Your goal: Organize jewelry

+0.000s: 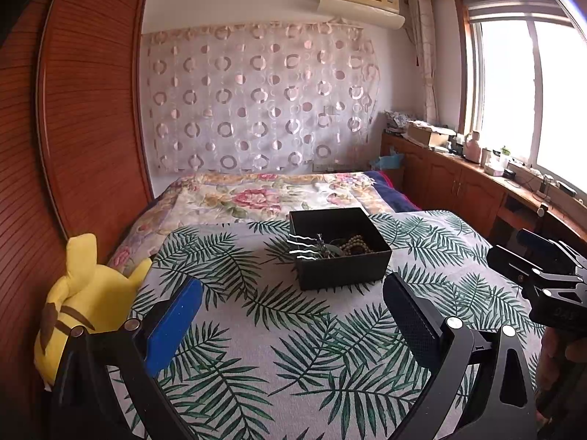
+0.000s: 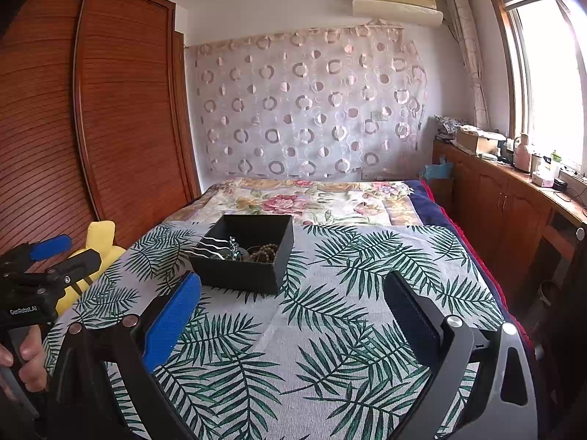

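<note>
A black open box [image 1: 341,267] sits on the leaf-print cloth [image 1: 279,330]; it also shows in the right wrist view [image 2: 238,275]. Inside lie a brown bead bracelet [image 1: 357,244], white wavy hairpins [image 1: 302,247] and a silvery ornament [image 1: 323,245]; the right wrist view shows the beads [image 2: 266,252], the hairpins [image 2: 209,247] and the ornament [image 2: 233,249]. My left gripper [image 1: 293,293] is open and empty, just short of the box. My right gripper [image 2: 293,293] is open and empty, to the right of the box. Each gripper shows at the edge of the other's view.
A yellow plush toy [image 1: 80,304] lies at the cloth's left edge. A floral bedspread [image 1: 256,194] lies beyond the box. A wooden wardrobe [image 1: 84,110] stands left. Low cabinets [image 1: 458,183] with clutter run along the window on the right.
</note>
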`<state>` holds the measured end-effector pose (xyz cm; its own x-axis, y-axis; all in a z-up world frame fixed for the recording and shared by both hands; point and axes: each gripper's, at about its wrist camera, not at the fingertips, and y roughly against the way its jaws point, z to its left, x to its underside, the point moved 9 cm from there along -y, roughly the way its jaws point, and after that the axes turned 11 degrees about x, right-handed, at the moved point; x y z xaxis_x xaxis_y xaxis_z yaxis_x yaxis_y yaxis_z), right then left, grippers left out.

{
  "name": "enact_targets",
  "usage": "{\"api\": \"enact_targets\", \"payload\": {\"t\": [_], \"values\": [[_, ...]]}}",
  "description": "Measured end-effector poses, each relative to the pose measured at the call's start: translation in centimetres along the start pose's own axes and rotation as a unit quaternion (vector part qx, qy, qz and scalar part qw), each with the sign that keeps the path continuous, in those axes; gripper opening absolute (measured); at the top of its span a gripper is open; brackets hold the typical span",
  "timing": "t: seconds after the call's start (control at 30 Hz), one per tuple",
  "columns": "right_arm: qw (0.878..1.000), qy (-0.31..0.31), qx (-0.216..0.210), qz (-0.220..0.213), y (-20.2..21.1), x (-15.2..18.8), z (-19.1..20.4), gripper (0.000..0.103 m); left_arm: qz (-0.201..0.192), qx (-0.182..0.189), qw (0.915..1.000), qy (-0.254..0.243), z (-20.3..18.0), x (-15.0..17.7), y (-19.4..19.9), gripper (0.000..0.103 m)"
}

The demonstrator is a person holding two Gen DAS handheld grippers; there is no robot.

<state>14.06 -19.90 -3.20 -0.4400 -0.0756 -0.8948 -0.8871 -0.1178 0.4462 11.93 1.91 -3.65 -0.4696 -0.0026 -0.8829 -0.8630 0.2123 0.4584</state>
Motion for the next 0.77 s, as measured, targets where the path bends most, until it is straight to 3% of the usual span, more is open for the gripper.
{"api": "enact_targets", "payload": {"t": [0.77], "values": [[1.0, 0.0, 0.001, 0.0, 0.03, 0.05, -0.21, 0.101, -0.001, 0.002, 1.0, -0.001, 0.05, -0.11, 0.15, 0.095]]}}
